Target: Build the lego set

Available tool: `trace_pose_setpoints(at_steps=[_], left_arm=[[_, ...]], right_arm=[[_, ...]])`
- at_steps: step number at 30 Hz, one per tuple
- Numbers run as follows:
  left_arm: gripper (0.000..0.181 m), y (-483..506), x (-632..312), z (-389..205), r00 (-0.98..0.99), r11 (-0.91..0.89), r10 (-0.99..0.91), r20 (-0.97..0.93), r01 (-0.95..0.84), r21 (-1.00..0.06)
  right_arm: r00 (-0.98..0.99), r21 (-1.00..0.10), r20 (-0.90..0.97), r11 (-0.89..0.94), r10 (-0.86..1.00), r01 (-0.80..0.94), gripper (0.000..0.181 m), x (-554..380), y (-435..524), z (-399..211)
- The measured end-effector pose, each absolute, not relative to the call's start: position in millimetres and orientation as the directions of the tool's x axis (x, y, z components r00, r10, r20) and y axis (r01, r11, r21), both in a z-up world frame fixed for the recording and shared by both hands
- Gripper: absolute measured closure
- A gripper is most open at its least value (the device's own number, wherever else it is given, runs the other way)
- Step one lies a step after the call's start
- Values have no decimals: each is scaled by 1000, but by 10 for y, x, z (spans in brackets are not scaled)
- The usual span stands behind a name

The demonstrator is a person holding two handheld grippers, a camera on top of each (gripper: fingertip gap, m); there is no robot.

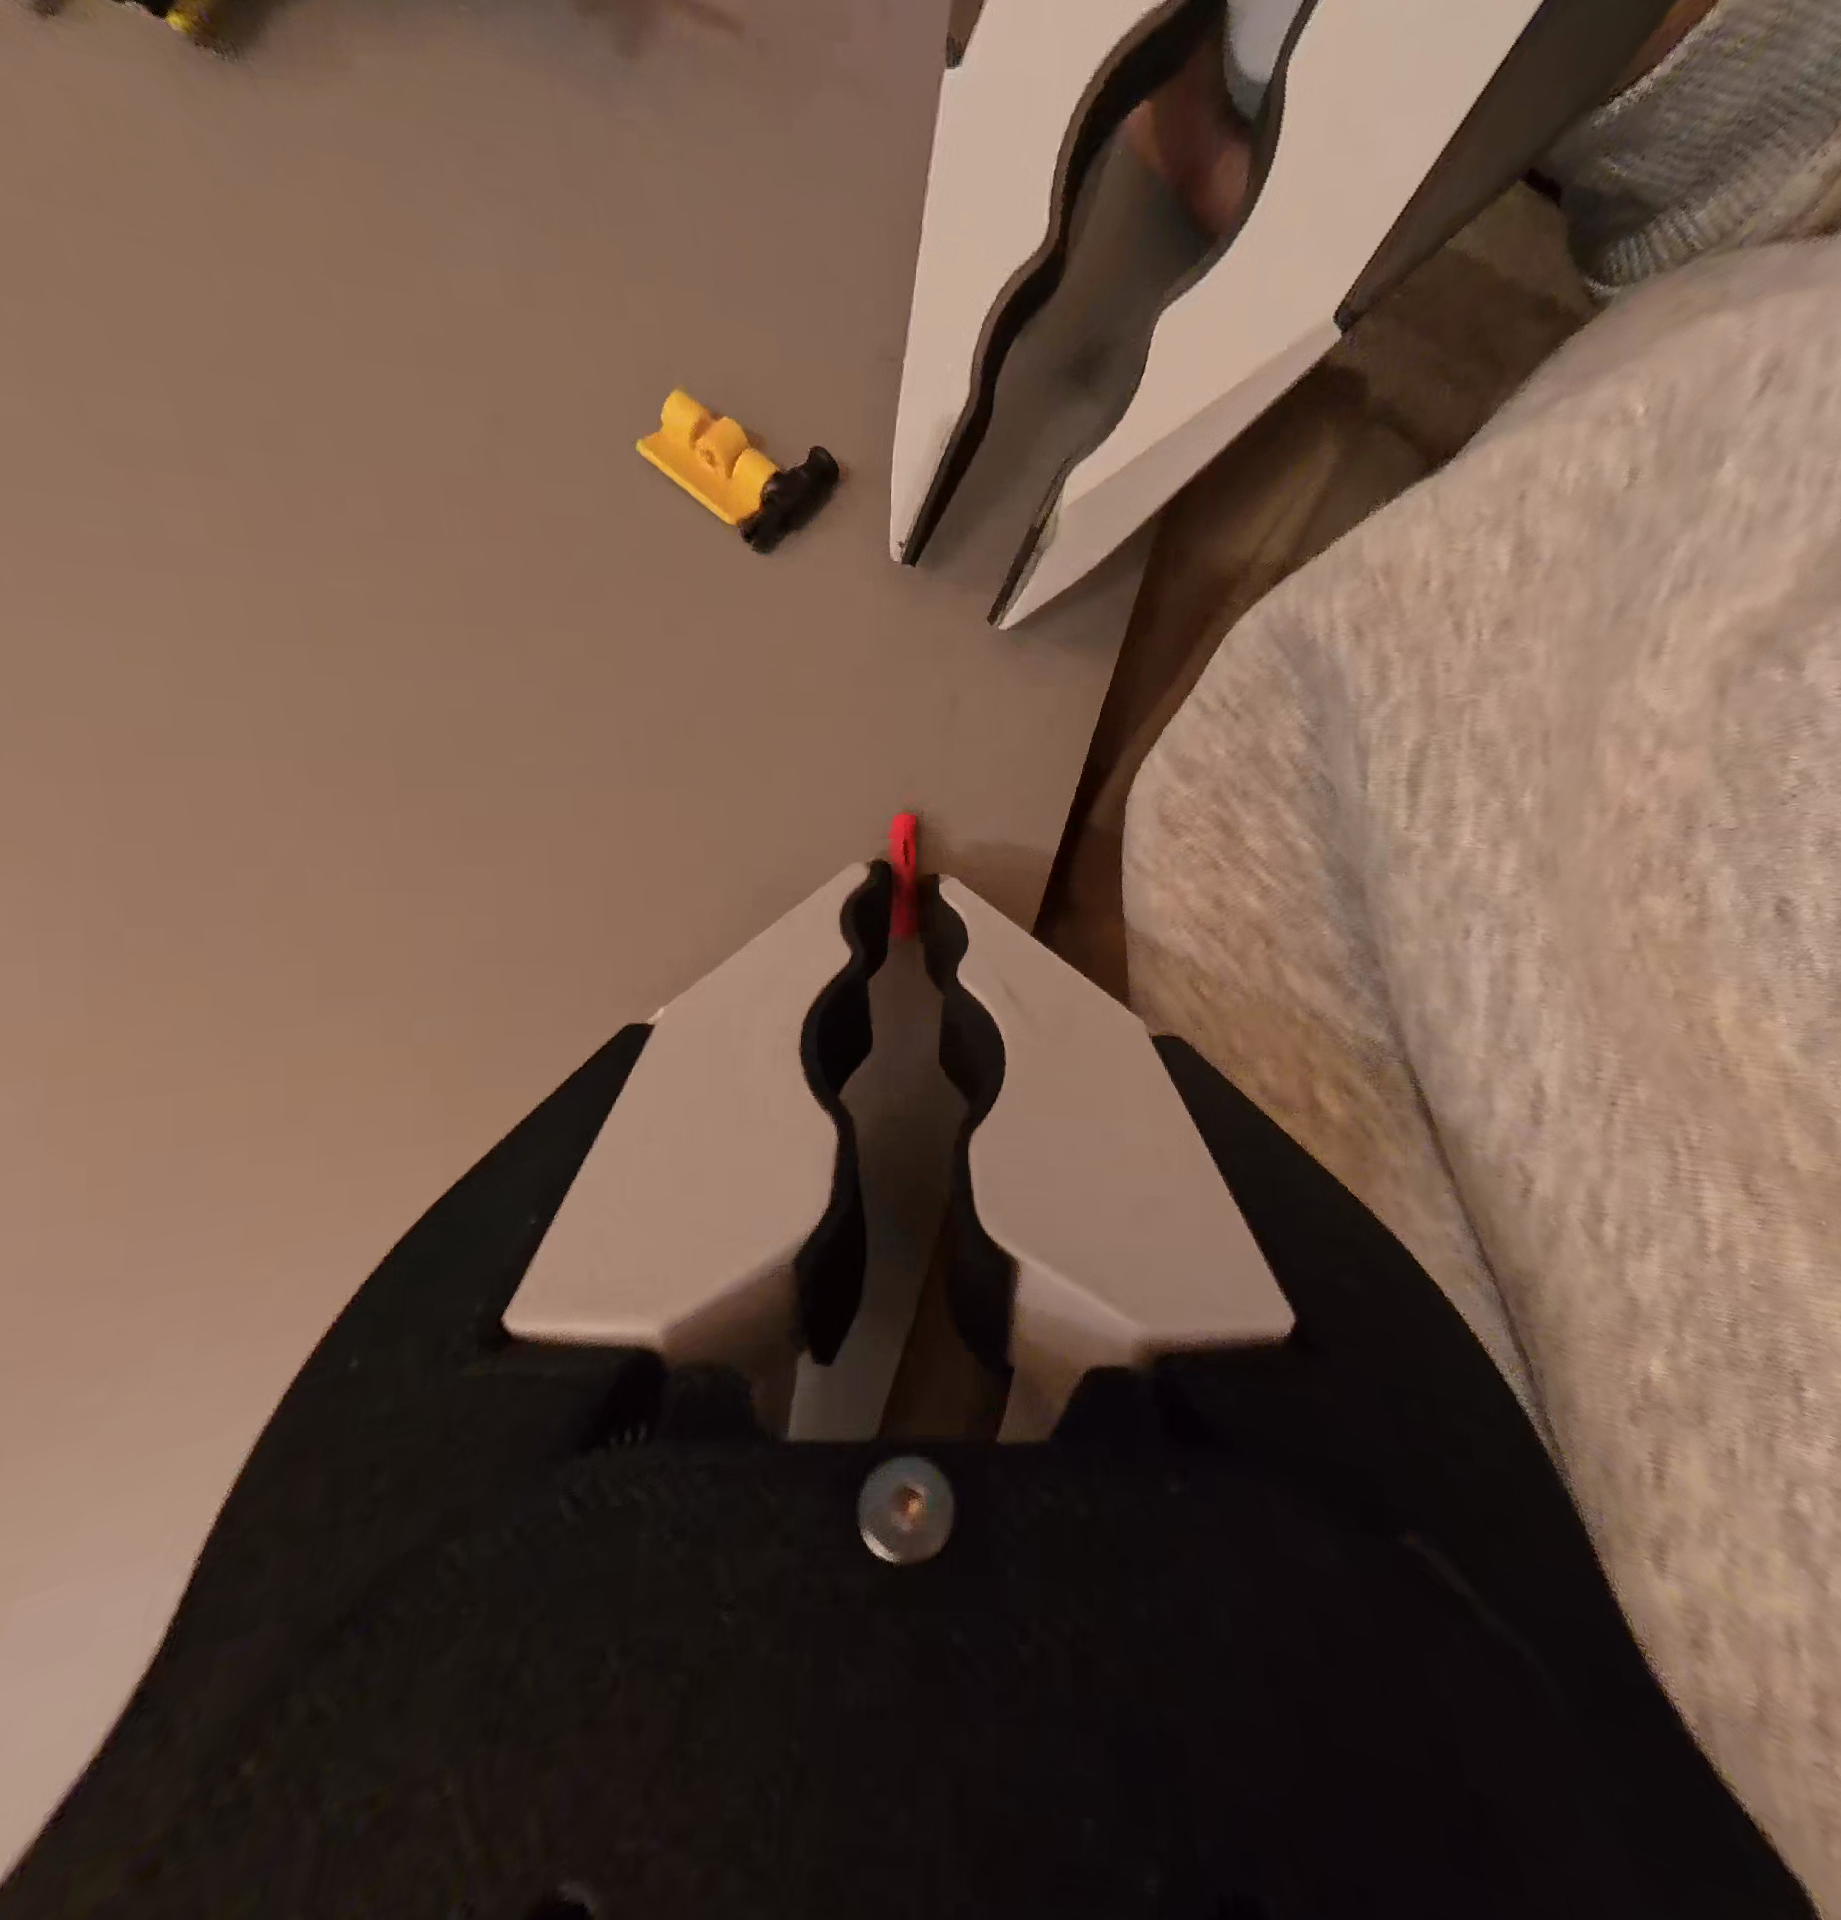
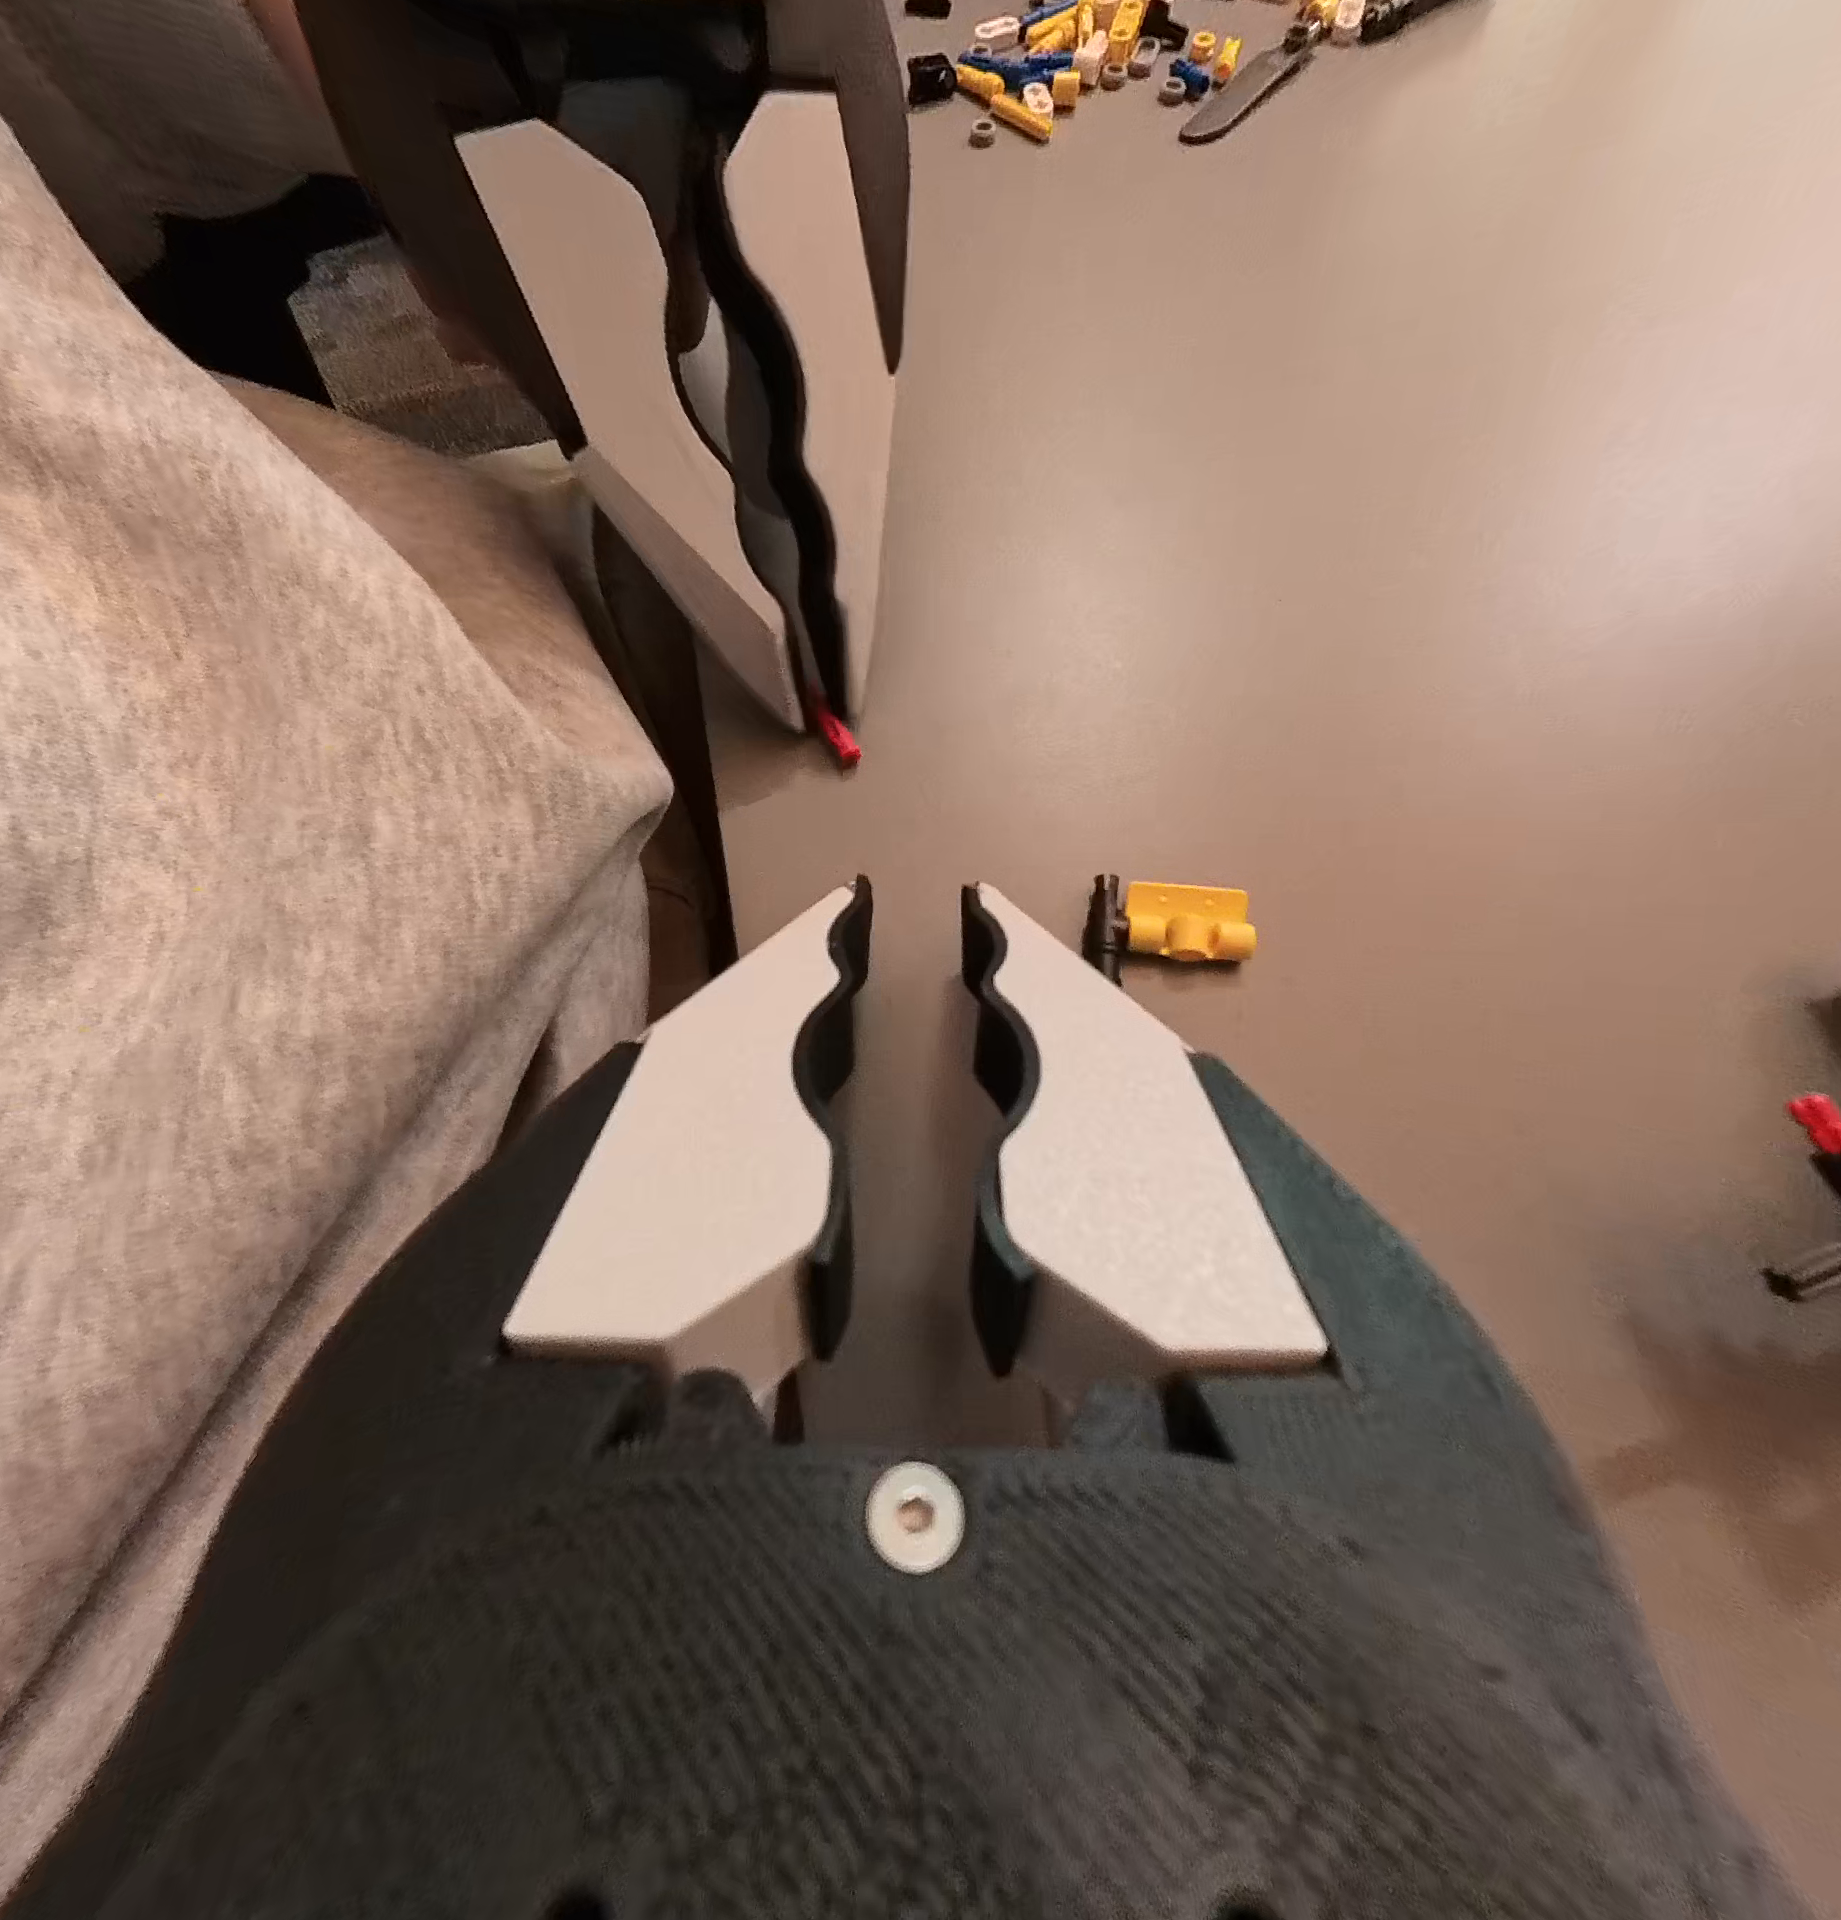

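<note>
In the left wrist view, the left gripper (image 1: 903, 883) filled the lower centre of the frame, its jaws clamped on a small red pin (image 1: 903, 871) right at the tips, with the pin's far end poking out past them over the grey surface (image 1: 376, 727). The same pin (image 2: 833, 730) showed in the upper centre of the right wrist view, pinched at the tip of the left gripper (image 2: 828, 717) and slanting down toward the surface; whether it touched the surface could not be told. The right gripper (image 2: 914, 894) sat at the lower centre of its own view with its jaws apart and nothing between them, only bare surface (image 2: 1415, 520) visible in the gap. In the left wrist view the right gripper (image 1: 952, 582) came in from the upper right, tips near the surface and slightly parted. A yellow piece (image 1: 706, 464) with a black pin (image 1: 791, 499) at one end lay on the surface in the upper middle of that frame, just left of the right gripper's tips and well apart from the red pin. In the right wrist view the yellow piece (image 2: 1191, 922) lay just right of the right jaw tip, its black pin (image 2: 1105, 920) nearest the jaw. A heap of loose bricks (image 2: 1072, 62) lay at the top edge, and a partial build with a red part (image 2: 1825, 1122) sat at the right edge. A grey knitted garment (image 1: 1518, 831) filled the right side of the left wrist frame.
</note>
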State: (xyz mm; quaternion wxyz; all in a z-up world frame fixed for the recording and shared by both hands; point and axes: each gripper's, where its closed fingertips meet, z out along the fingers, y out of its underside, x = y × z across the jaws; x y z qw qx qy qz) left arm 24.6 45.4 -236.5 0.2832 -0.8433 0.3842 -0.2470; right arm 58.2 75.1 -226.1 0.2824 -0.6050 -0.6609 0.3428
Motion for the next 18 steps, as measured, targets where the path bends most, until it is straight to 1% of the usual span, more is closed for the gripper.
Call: trace_pose_setpoints(at_steps=[3, 5, 10, 13, 18], left_arm=[[179, 462, 262, -2355, 581, -551, -784, 218, -489, -677], [179, 458, 324, -2304, 565, -564, -778, 274, -438, -700], [179, 437, 498, -2059, 462, -551, -801, 381, -319, -771], [179, 414, 547, -1970, 412, -551, -809, 419, -282, -786], [179, 401, 575, -1915, 380, -565, -803, 458, -242, -789]], right_arm=[[-113, -802, -43, 33, 993, 596, 165, 572, 729, -2236], [-127, -814, -41, 41, 991, 579, 164, 557, 696, -2200], [-225, -881, -52, 62, 973, 470, 166, 505, 496, -1986], [-260, -909, -57, 58, 964, 413, 168, 499, 431, -1875], [-269, -908, -41, 76, 962, 411, 173, 502, 413, -1878]])
